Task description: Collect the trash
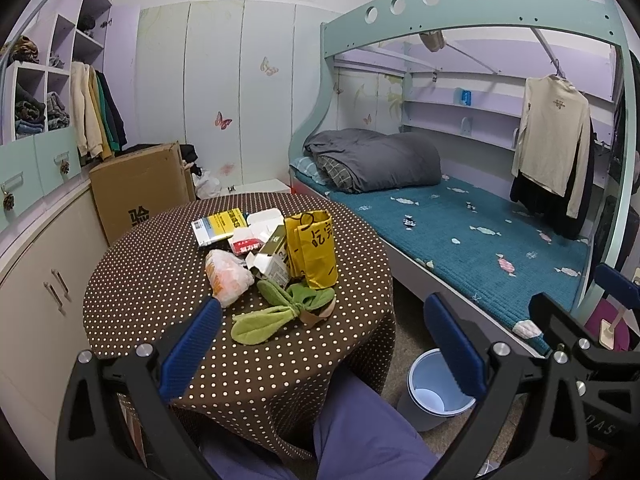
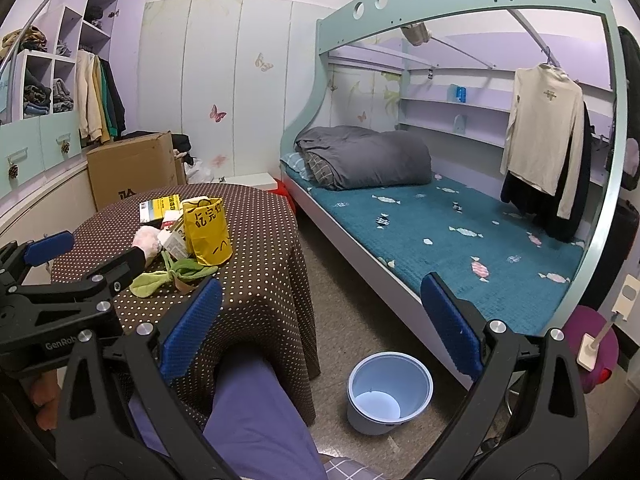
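Your trash pile (image 1: pixel 264 252) sits in the middle of the dotted tabletop (image 1: pixel 160 280), and nothing is picked up yet. Both tongs, left (image 1: pixel 320 344) and right (image 2: pixel 320 324), are wide apart and empty. Next, grab one piece and drop it in the bin (image 2: pixel 390 392) (on the floor by the bed). The yellow bag (image 1: pixel 314 248) has writing I can't read.

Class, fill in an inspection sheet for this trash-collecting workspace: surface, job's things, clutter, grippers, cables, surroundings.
Surface: round table under a brown polka-dot cloth.
Job's things: yellow paper bag, small cartons, crumpled plastic bag piled at the table's middle; bin on the floor, nothing seen in it.
Clutter: green cloth by the pile.
Grippers: left gripper and right gripper both open, holding nothing.
Cables: nothing seen.
Surroundings: bed, cardboard box, hanging clothes.
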The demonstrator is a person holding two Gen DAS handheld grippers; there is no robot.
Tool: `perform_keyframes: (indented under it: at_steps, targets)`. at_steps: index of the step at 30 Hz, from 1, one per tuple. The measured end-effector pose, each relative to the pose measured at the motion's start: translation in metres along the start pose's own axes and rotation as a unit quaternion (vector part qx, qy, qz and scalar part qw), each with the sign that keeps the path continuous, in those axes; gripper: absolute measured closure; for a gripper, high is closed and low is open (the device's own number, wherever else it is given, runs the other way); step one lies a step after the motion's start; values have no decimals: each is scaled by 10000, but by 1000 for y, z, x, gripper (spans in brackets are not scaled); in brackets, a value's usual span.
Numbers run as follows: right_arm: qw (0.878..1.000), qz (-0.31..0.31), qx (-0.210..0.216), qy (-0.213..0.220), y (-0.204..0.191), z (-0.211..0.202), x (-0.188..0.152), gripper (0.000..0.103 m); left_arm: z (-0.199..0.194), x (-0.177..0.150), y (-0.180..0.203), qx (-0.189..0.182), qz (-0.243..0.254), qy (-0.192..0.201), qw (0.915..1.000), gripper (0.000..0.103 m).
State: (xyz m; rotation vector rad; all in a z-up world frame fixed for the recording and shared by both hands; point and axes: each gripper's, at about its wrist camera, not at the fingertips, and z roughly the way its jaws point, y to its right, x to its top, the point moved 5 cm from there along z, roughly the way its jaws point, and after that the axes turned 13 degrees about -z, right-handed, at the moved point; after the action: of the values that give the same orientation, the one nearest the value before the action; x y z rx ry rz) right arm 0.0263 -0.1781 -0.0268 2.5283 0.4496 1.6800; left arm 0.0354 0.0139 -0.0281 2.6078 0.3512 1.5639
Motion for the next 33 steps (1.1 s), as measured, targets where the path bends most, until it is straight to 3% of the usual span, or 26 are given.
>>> perform_keyframes:
  at_steps: [16,33]
  targets:
    - [9980,-143,552,-282,-35,37,11,6,27,2,-46,261,-438,-440,9977,4]
    - [9897,-114,1234,-716,-88,107,37,6,69,20,-116,790,-1050,-753,9885,4]
